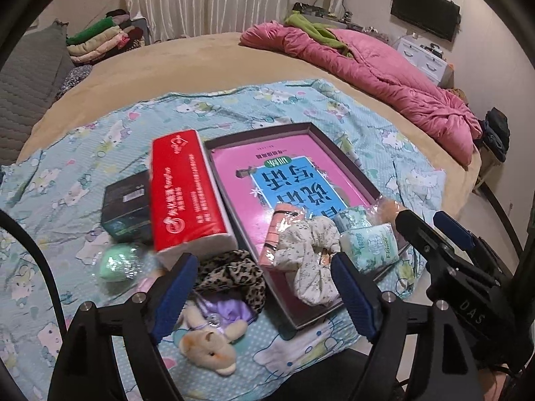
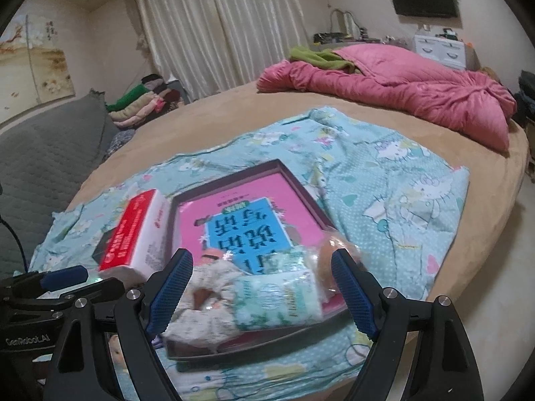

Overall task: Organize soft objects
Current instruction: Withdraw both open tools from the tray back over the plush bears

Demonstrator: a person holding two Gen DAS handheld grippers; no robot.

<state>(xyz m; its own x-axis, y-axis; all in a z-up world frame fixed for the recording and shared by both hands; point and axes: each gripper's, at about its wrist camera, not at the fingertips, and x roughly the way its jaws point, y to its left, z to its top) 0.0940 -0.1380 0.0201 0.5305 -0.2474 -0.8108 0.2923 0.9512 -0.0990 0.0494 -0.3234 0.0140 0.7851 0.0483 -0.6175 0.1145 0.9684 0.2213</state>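
A shallow dark box with a pink and blue book as its floor lies on a cartoon-print sheet. In its near end sit a white floral scrunchie, two green tissue packets and a pink wrapped item. Outside it, on the left, lie a leopard scrunchie, a purple scrunchie and a small plush toy. My left gripper hangs open above these, holding nothing. My right gripper is open and empty over a tissue packet and the floral scrunchie.
A red tissue pack leans beside the box, with a black carton and a green wrapped ball to its left. A pink quilt is bunched at the bed's far right. Folded clothes are stacked at the back left.
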